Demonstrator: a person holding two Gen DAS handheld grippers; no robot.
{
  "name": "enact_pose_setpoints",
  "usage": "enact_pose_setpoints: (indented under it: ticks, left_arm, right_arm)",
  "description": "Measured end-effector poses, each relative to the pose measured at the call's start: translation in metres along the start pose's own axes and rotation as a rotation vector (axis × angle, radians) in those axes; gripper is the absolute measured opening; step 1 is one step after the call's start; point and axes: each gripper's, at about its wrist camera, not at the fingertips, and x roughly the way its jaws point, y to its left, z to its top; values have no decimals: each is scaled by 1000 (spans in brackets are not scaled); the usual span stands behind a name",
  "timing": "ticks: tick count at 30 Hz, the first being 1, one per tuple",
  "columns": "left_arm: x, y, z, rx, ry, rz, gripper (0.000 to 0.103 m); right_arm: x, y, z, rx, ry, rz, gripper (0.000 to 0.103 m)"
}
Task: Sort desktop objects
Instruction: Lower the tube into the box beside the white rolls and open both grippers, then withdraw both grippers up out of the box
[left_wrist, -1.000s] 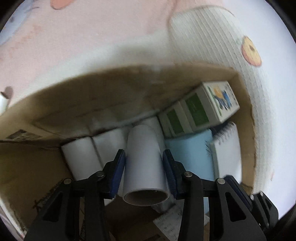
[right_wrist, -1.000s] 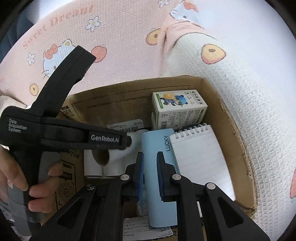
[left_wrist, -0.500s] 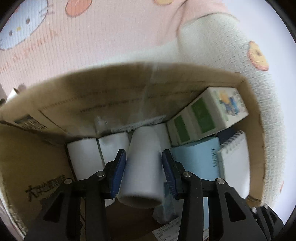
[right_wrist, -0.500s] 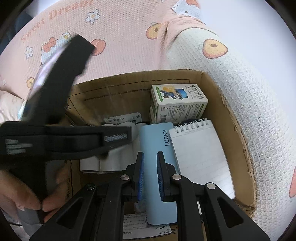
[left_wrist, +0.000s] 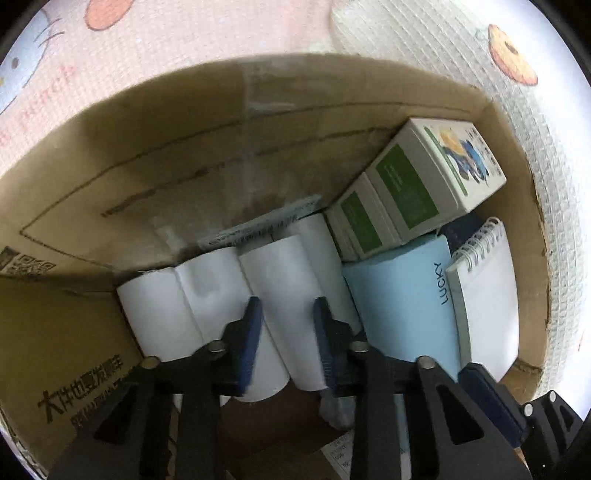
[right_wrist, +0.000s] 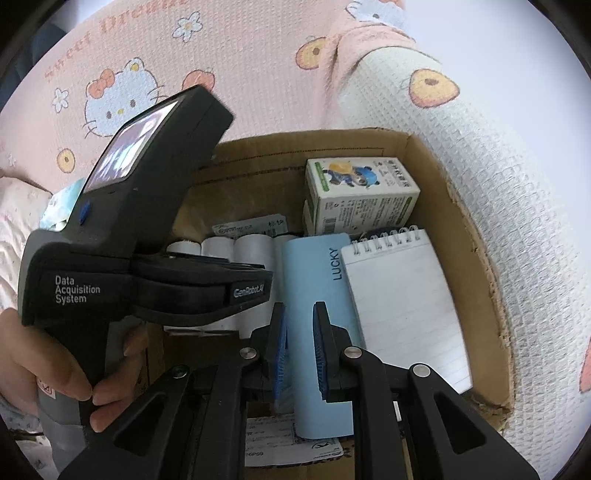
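An open cardboard box holds a row of white paper rolls, two green and white cartons, a light blue "LUCKY" notebook and a spiral notepad. My left gripper hangs just over one roll that lies in the row. Its jaws are closing, narrower than the roll, and the pads press on nothing. My right gripper hovers shut over the notebook, holding nothing. The left gripper's black body and a hand hide part of the rolls.
The box sits on a pink cartoon-print cloth with a white waffle cloth bunched against its right wall. Printed paper slips lie on the box floor near me. A white label leans on the far wall behind the rolls.
The roll that my left gripper held now lies among the other rolls, and the left jaws have narrowed. The right gripper has stayed where it was.
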Motion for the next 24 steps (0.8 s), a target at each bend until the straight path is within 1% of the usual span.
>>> enact_pose_setpoints:
  ticks: [2,6,8,14,16,18,20,23,24]
  left_arm:
    - [1,3,2,-7,7,4,27]
    - [-4,9,6,14,-43,17,27]
    - [-5,12,8,19,-47,12,27]
    - [-14,31,10,-26,14,-49,27]
    - [-24,37,9,-32,4,-57,27]
    - [-38,44,9,-45,-26,-73,29]
    - [-54,50,10,-34,-51,-82,32]
    - [-77,60,12,-14,-84,-142,32]
    - [-83,57,21,-15,-97,-168,32]
  right_arm:
    - [1,3,0,-9,7,0,12]
    - [3,9,0,-31,17,-7,12]
    - [4,11,-1,-41,19,-7,12]
    - [11,14,-5,-50,54,19,12]
    - [12,14,-5,-48,63,33,12]
    - [14,15,-6,-36,71,62,12]
    - [18,17,-5,-10,80,112,12]
    - [28,21,-8,16,132,157,12]
    - [32,23,-6,17,142,154,12]
